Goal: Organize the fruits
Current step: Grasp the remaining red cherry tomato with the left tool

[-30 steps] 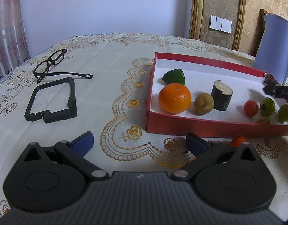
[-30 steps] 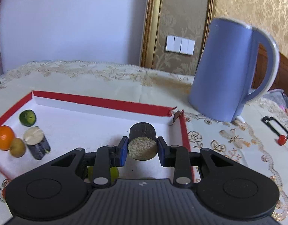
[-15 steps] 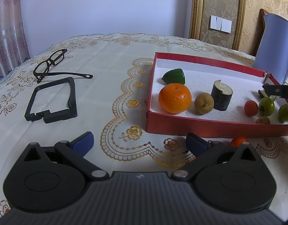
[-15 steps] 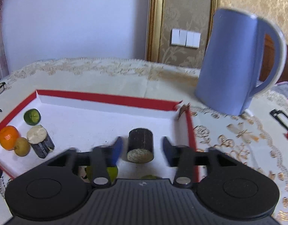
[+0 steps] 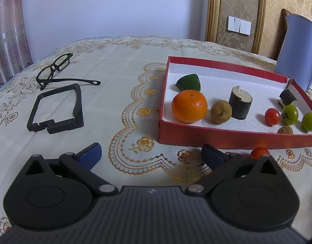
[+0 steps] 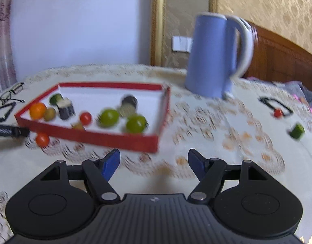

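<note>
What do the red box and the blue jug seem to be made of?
The red box looks like matte cardboard: thin straight walls, a torn far corner, white paper-like lining inside. The blue jug seems plastic or enamelled metal, smooth with a soft sheen and a white rim; the pictures cannot settle which.

fruits (image 5: pixel 189 105) in box (image 5: pixel 227 137), glasses (image 5: pixel 54 69) left

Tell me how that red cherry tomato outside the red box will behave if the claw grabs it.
The cherry tomato looks round and glossy, so it will probably roll when nudged and may slip between pads. Small and thin-skinned, it likely needs a gentle squeeze.
</note>
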Available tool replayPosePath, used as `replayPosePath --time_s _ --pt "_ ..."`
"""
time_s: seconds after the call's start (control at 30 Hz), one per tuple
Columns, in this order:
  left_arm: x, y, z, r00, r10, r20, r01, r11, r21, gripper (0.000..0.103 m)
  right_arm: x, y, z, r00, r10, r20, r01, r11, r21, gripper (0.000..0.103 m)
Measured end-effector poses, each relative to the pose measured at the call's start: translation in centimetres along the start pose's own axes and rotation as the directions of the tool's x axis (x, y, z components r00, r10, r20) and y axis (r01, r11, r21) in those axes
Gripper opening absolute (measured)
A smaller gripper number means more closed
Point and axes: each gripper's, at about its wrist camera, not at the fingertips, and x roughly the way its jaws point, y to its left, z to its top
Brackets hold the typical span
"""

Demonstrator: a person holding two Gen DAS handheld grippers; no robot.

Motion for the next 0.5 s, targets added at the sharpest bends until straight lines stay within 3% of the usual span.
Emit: replayPosePath --time_s 0.1,0.2,0.37,0.5 --pt "0.0 0.0 0.0 1.000 0.000 0.000 0.000 1.000 0.001 0.103 1.2 -1.4 -0.7 0.998 -0.038 -0.046 0.040 0.998 0.038 0.074" --pt "0.0 0.0 0.0 1.000 -0.002 0.001 0.002 1.000 -0.002 0.103 1.9 -2.7 -1.1 0.997 -0.021 -0.071 0.028 0.995 0.098 0.075" --pt "-1.0 0.0 -0.3 0.999 -0.049 0.018 0.050 0.999 -0.020 0.103 1.9 -3.0 -1.2 0.997 -0.007 -0.072 0.015 0.993 0.116 0.085" --pt "-3.3 -2.2 -0.9 0.995 -0.077 0.069 0.073 0.996 0.054 0.103 2.1 -3.1 -1.2 0.997 -0.007 -0.076 0.015 0.994 0.112 0.087"
